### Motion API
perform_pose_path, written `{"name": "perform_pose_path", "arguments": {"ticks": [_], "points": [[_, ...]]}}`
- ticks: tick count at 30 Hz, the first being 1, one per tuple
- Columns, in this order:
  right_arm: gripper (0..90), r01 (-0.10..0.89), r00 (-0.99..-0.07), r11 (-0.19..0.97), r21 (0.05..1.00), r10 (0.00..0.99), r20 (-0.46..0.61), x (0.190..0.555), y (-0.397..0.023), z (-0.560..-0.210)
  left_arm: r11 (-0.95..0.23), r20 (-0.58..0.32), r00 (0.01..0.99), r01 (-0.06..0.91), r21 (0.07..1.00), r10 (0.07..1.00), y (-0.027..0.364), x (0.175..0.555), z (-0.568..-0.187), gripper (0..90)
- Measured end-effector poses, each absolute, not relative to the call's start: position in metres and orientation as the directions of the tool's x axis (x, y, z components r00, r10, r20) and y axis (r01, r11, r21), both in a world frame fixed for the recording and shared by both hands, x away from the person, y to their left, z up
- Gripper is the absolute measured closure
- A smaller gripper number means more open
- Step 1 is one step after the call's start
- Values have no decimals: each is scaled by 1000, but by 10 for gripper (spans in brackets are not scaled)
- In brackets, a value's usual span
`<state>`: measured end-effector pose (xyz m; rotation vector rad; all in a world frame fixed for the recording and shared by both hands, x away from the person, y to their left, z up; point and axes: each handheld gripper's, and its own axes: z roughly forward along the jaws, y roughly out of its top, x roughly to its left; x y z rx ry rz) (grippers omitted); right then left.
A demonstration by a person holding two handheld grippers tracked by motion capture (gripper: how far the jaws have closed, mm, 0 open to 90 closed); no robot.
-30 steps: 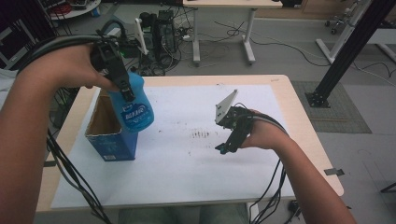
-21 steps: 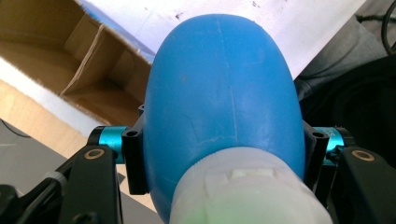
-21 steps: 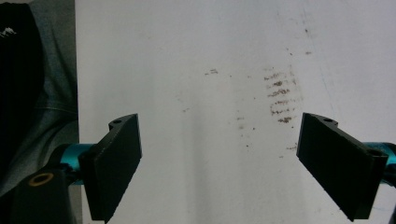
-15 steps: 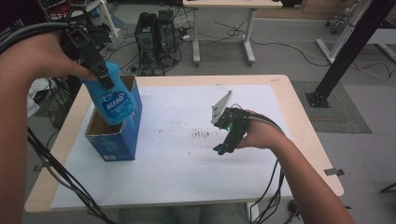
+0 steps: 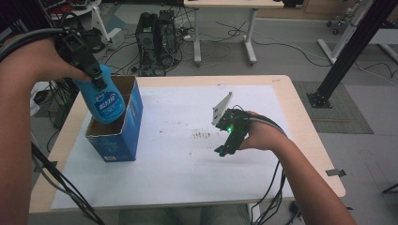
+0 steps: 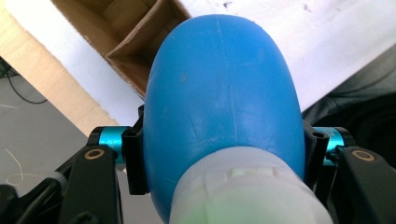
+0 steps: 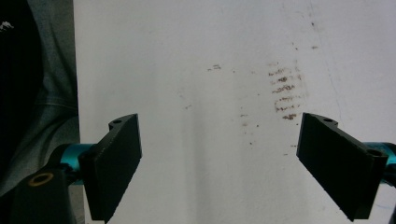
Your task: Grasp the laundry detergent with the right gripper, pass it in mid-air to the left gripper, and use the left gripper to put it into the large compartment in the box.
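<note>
**Blue bottle held over the open carton**

A blue bottle (image 5: 106,101) is clamped between the jaws of the left gripper (image 5: 96,80), which is held above the far left part of the table (image 5: 281,86). In the high view the bottle is seen tilted, its lower end dipping into the open top of a blue cardboard box (image 5: 133,123), while its neck is kept up at the gripper. In the left gripper view the rounded blue body (image 6: 222,88) is pressed from both sides by the black pads, and a whitish cap (image 6: 247,191) is seen nearest the camera; the brown inside of the box (image 6: 126,32) is visible beyond it.

The box is stood upright on the white sheet (image 5: 178,178) that covers most of the tabletop, near its left edge, with its flaps raised.

The right gripper (image 5: 224,149) is held low over the middle of the sheet, well apart from the box, with its jaws spread wide and nothing between them. In the right gripper view a patch of small brown marks (image 7: 282,95) is seen on the sheet between the two pads. The same marks (image 5: 202,135) are found just left of this gripper in the high view.
</note>
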<state>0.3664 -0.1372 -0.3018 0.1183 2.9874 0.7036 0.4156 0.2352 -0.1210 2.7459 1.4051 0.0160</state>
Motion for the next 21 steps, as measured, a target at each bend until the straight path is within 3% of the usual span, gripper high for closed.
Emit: {"name": "perform_pose_path", "arguments": {"ticks": [21], "points": [[131,71,-994,902,425,97,-41,367,-137,-305,-684,-42,683,730,2,729,247,440,-202,378]]}}
